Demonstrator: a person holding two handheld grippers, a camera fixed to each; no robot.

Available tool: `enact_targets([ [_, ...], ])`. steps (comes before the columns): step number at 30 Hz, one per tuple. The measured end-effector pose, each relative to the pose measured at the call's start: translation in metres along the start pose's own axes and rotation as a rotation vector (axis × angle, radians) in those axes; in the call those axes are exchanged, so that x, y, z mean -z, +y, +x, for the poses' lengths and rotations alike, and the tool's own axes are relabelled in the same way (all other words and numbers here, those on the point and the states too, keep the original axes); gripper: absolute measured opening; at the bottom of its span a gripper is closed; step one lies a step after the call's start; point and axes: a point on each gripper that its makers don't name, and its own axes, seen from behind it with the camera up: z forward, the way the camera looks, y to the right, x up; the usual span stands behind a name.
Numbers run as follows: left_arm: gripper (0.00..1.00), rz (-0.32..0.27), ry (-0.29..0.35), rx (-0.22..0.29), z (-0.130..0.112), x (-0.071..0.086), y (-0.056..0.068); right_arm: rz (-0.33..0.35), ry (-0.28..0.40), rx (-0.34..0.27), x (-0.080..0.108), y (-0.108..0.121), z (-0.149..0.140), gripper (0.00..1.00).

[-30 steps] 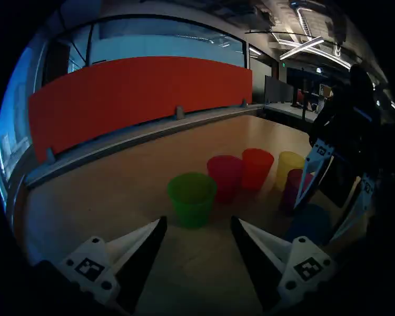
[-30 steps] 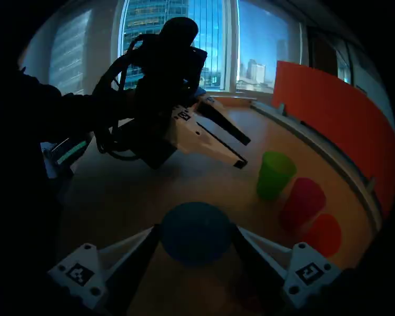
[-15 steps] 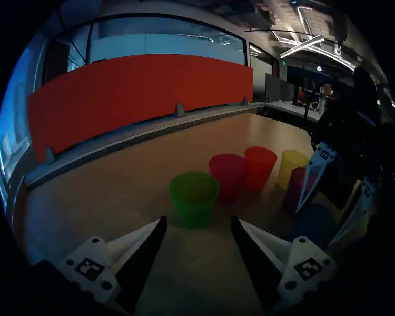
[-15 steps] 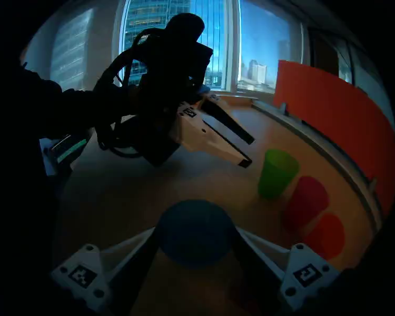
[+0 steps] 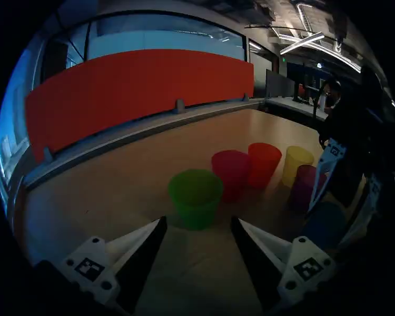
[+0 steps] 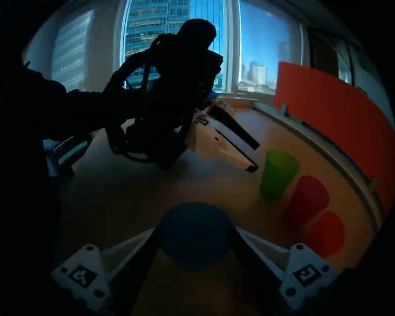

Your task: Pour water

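Note:
A row of plastic cups stands on the wooden table (image 5: 118, 179): green (image 5: 195, 197), pink (image 5: 230, 167), orange-red (image 5: 263, 164), yellow (image 5: 296, 164) and purple (image 5: 305, 185). My left gripper (image 5: 197, 221) is open just short of the green cup, with nothing between its fingers. My right gripper (image 6: 196, 230) is shut on a blue cup (image 6: 197, 245), with a finger pressed against each side. The left gripper view shows that blue cup (image 5: 326, 226) held at the far right, beside the purple one. In the right gripper view the left gripper (image 6: 254, 157) points at the green cup (image 6: 278, 174).
A long red partition (image 5: 139, 89) and a grey rail run along the table's far edge. A dark sleeve and hand (image 6: 92, 110) hold the left gripper. Tall windows (image 6: 197, 31) stand behind. Bare tabletop lies left of the green cup.
The left gripper has moved a little closer to the green cup. The right gripper, still holding the blue cup, has drifted slightly away from the row.

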Motion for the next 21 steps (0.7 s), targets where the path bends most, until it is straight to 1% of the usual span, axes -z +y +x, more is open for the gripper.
enact_targets([
  [6,0.9,-0.003,-0.003,0.006,0.001,-0.006,-0.002,-0.017,0.035,-0.007,0.006,0.002,0.007,0.94],
  [12,0.89,-0.003,-0.005,0.002,0.002,-0.011,-0.003,-0.04,0.096,-0.024,0.016,0.005,0.022,0.94],
  [21,0.9,-0.008,-0.014,-0.01,0.003,-0.018,-0.002,-0.1,0.186,-0.054,0.038,0.018,0.041,0.94],
])
